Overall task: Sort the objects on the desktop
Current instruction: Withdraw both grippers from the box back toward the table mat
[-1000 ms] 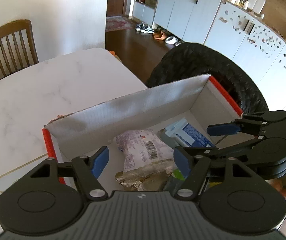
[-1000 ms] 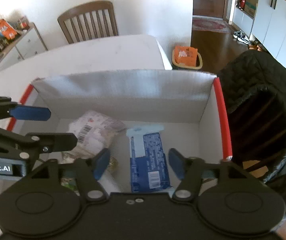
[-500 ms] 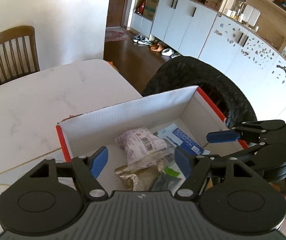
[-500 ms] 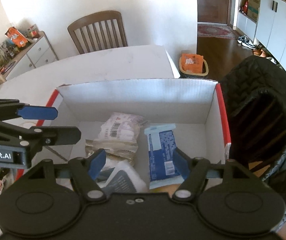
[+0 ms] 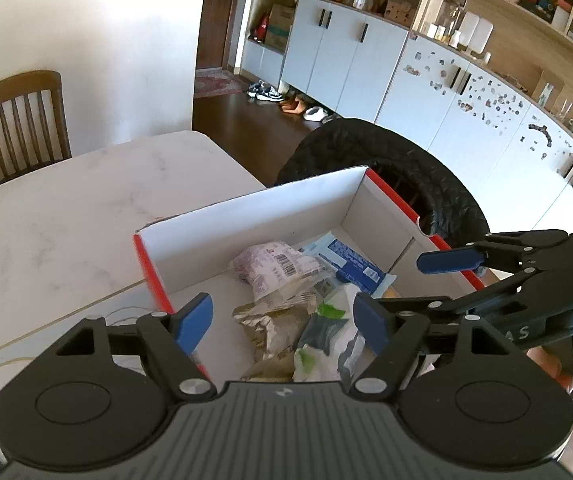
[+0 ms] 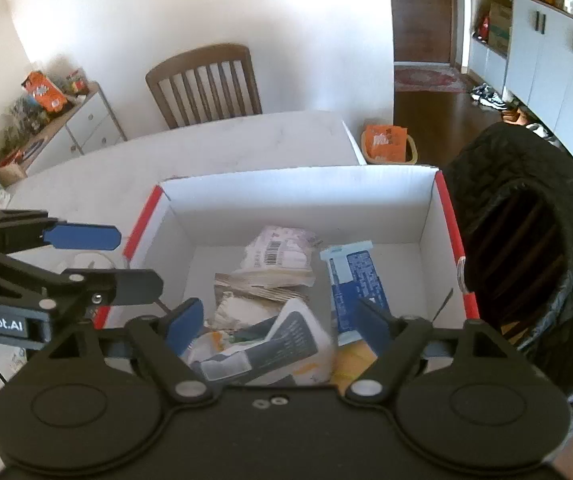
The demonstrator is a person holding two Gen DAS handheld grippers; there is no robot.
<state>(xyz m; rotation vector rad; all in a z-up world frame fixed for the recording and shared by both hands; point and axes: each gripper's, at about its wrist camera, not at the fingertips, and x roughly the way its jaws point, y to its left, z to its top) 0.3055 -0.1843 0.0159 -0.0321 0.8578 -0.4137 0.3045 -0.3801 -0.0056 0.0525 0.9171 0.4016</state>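
You hold both grippers above an open box (image 6: 298, 188) on a white table (image 5: 66, 208). Your left gripper (image 5: 282, 320) hangs over the box's near left corner, jaws opening and gripping nothing. Your right gripper (image 6: 276, 322) hangs over the packets, its jaws also opening, empty. Inside the box lie a barcoded pouch (image 6: 280, 254), a blue packet (image 6: 356, 280) just right of it, and a grey-and-white packet (image 6: 286, 340) nearest you.
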